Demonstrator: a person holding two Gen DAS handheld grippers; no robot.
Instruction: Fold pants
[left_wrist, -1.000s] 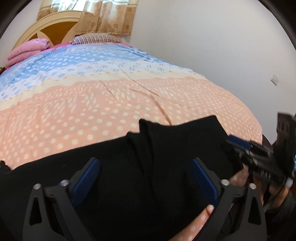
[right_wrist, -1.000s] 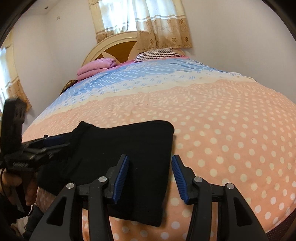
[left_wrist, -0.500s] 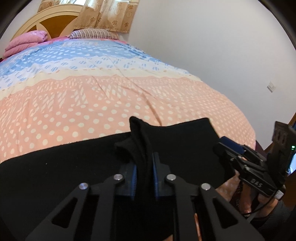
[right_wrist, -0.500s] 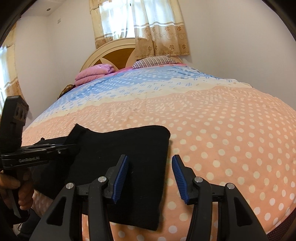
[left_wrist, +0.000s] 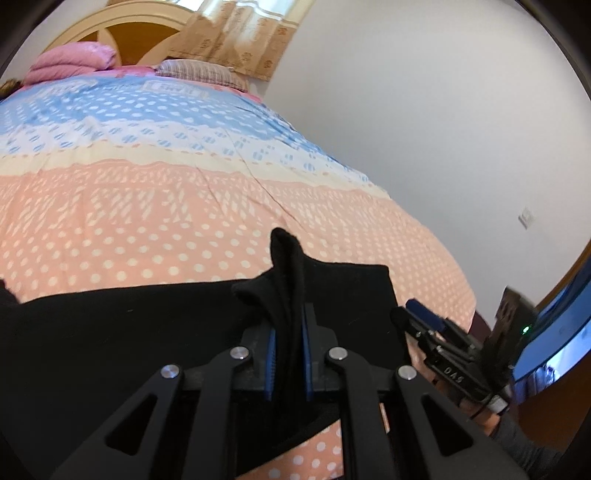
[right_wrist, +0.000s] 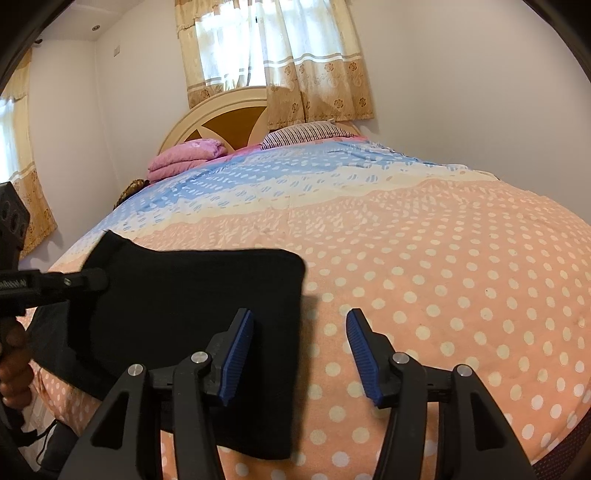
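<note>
Black pants lie across the near end of the bed; in the right wrist view the pants show as a flat dark panel. My left gripper is shut on a raised fold of the pants, pinched between its blue pads and lifted a little off the bed. It also shows in the right wrist view at the pants' left side. My right gripper is open and empty, straddling the pants' right edge just above the bedspread. It shows in the left wrist view at the right.
The bed has a pink, cream and blue dotted spread. A folded pink blanket and a striped pillow lie by the wooden headboard. White walls stand close on the right.
My left gripper has shut on a fold of the pants and raised it slightly. My right gripper has stayed open and moved a little forward over the pants' right edge.
</note>
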